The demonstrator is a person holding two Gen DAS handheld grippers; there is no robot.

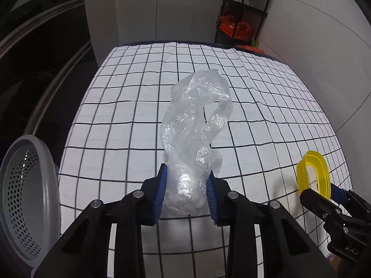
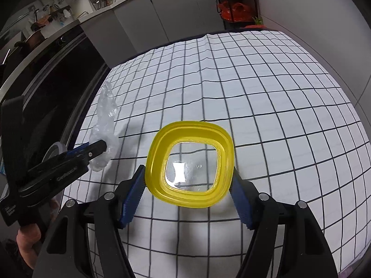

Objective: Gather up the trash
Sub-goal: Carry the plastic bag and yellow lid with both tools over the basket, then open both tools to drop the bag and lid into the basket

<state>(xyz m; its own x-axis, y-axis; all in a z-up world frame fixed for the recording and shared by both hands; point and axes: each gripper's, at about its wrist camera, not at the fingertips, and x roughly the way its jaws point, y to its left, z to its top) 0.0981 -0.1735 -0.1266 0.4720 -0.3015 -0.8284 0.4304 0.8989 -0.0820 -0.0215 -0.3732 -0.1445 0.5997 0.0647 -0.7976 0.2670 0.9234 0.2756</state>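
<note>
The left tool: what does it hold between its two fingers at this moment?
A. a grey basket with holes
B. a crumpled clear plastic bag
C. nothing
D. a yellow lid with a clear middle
B: in the left wrist view the left tool is closed on the lower end of a crumpled clear plastic bag, which stands up above the checked cloth; the yellow lid sits in the right tool.
</note>
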